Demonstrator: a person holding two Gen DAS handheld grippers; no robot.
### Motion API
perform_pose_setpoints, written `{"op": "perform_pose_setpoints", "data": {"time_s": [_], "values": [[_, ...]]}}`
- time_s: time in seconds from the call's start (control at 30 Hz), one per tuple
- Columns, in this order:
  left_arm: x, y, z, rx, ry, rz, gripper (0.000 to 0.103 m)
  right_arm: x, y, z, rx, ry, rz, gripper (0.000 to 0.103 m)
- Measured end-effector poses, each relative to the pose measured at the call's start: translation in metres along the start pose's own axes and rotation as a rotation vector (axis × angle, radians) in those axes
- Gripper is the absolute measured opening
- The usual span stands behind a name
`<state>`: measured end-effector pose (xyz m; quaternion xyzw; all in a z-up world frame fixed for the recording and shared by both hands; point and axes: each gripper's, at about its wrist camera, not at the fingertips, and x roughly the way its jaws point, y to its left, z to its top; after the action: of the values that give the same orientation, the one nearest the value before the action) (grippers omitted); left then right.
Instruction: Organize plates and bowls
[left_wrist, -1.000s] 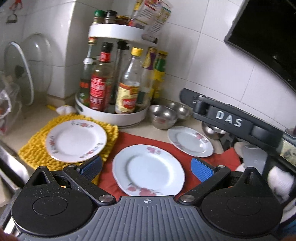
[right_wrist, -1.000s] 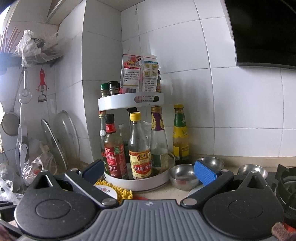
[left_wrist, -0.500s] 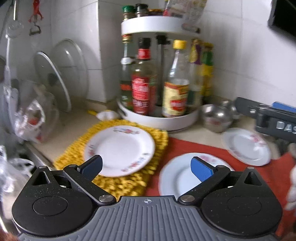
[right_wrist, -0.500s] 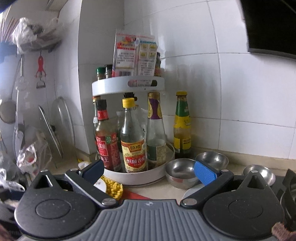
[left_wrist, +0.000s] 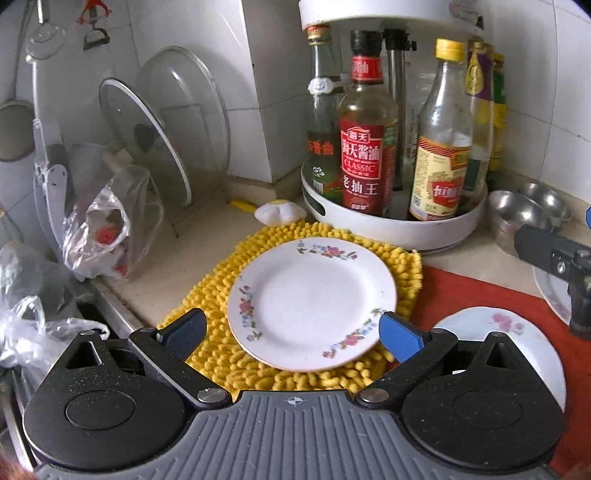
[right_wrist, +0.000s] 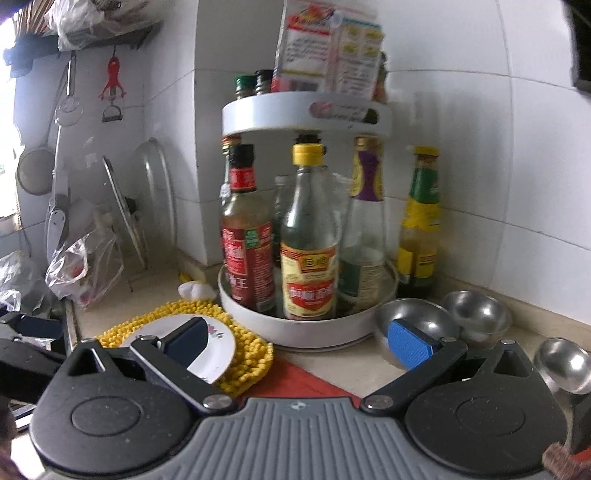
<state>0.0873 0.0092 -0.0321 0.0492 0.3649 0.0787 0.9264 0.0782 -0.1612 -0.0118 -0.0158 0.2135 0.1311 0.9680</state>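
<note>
The left gripper (left_wrist: 291, 334), released and empty, is hanging nearer than the right gripper (right_wrist: 295, 341), likewise released, with the floral plate (left_wrist: 312, 301) on the yellow mat (left_wrist: 218, 295) lying straight ahead between its fingers.

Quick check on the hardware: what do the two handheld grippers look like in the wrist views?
Both look alike. The left gripper and right gripper each have black speckled linkage arms with silver pivot screws, two round black housings, and a ribbed grey base with a small crosshair mark. Finger pads are blue, likewise. No cables or sleeves are visible.
</note>
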Motion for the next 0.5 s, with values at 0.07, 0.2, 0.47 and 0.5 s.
{"op": "perform_pose_setpoints", "data": {"time_s": [0.07, 0.2, 0.47, 0.5], "values": [[0.008, 0.004, 0.005, 0.008, 0.010, -0.002, 0.101, 0.007, 0.006, 0.001, -0.013, 0.016, 0.000, 0.100], [0.022, 0.014, 0.012, 0.018, 0.023, 0.001, 0.101, 0.026, 0.019, 0.005, -0.036, 0.058, 0.008, 0.100], [0.052, 0.036, 0.018, 0.042, 0.063, -0.007, 0.101, 0.065, 0.040, 0.006, -0.039, 0.138, 0.026, 0.100], [0.055, 0.037, 0.018, 0.045, 0.065, -0.010, 0.101, 0.068, 0.043, 0.006, -0.042, 0.146, 0.028, 0.100]]}}
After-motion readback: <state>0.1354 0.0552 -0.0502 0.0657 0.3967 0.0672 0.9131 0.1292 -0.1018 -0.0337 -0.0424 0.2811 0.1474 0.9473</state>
